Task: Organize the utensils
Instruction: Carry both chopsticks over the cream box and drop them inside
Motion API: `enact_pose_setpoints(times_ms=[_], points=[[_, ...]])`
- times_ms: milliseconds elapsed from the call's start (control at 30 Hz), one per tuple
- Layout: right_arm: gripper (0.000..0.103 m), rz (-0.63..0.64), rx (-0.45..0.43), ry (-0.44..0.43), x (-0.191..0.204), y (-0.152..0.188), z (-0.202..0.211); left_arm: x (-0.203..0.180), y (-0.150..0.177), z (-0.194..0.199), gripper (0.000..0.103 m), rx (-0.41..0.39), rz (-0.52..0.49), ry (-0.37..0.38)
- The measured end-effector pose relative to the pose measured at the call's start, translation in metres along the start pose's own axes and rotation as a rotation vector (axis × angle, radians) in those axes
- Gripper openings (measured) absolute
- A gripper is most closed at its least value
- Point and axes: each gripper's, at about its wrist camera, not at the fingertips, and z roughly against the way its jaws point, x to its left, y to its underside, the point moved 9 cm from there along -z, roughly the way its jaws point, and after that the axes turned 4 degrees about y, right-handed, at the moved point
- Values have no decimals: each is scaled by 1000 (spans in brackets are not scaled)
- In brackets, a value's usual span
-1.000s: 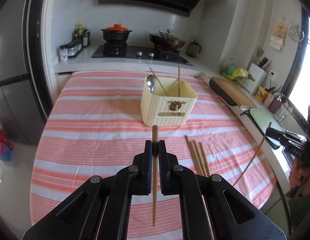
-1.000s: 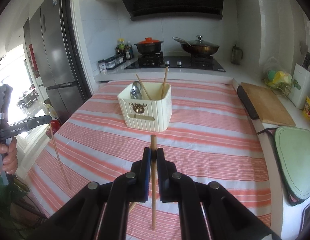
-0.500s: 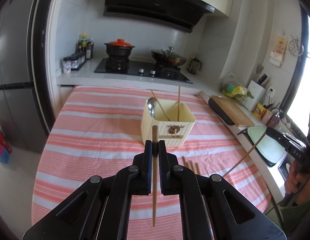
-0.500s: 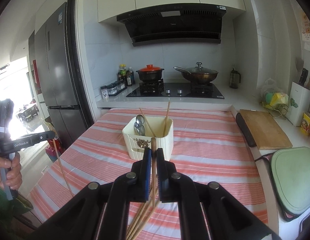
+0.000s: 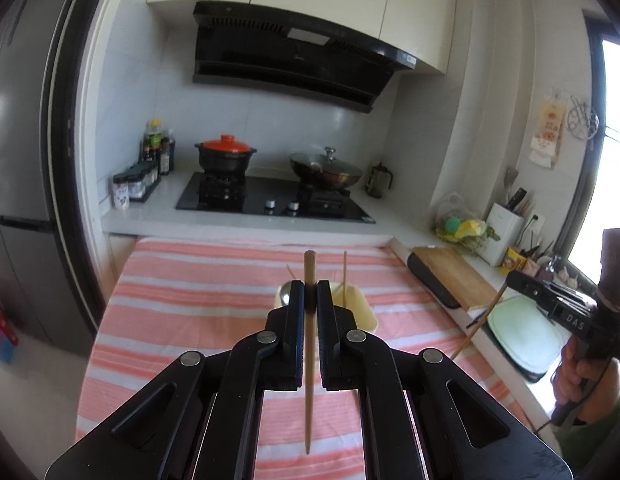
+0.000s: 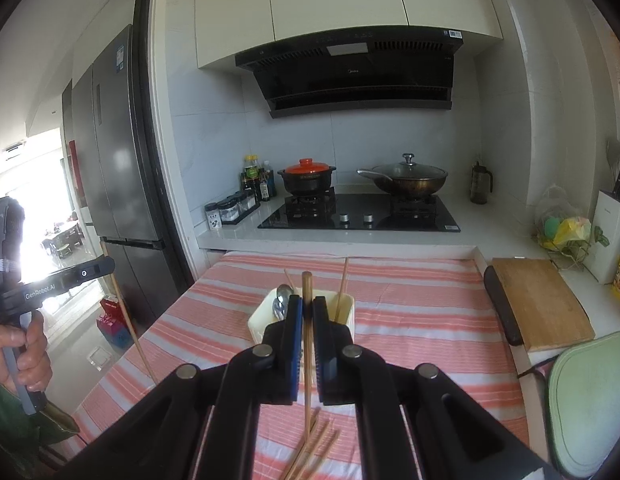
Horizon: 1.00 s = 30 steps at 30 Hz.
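My left gripper (image 5: 310,292) is shut on a wooden chopstick (image 5: 308,344), held upright above the striped table. My right gripper (image 6: 307,306) is shut on another wooden chopstick (image 6: 307,344), also upright. The cream utensil holder (image 5: 359,312) stands behind both grippers, partly hidden; it also shows in the right wrist view (image 6: 262,320). It holds a metal spoon (image 6: 278,300) and two chopsticks (image 6: 341,284). Several loose chopsticks (image 6: 313,446) lie on the cloth under the right gripper. Each gripper shows in the other's view, at the edge.
The table has a pink striped cloth (image 5: 182,300). A stove (image 5: 270,200) with a red-lidded pot (image 5: 226,156) and a wok (image 5: 325,168) is behind. A wooden cutting board (image 6: 541,304) and green tray (image 6: 589,396) lie right. A fridge (image 6: 118,160) stands left.
Both grippers have risen and tilted up with their chopsticks, so the holder now sits low behind the fingers and more of the wall and hood shows.
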Motion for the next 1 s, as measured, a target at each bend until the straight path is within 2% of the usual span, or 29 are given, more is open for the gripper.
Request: enact_pose_setpoints(times_ms=[233, 400, 500, 700, 833, 900, 933, 1000], points=[[5, -1, -62, 5, 0, -64, -43, -7, -74, -47, 4, -106, -33, -33], [5, 15, -98, 12, 0, -84, -85, -3, -91, -102, 4, -136, -24, -65], [5, 32, -69, -3, 3, -77, -119, 4, -77, -142, 4, -86, 3, -74], [5, 39, 89, -41, 5, -28, -195, 22, -18, -220, 4, 80, 66, -77], [5, 31, 183, -61, 2, -1, -239, 30, 17, -258, 4, 188, 91, -84], [6, 38, 191, -54, 0, 2, -253, 30, 29, -269, 6, 236, 103, -76], [7, 34, 199, -59, -1, 3, -258, 30, 33, -272, 10, 255, 112, -70], [9, 21, 227, -48, -5, 4, -265, 29, 38, -269, 39, 283, 127, -48]])
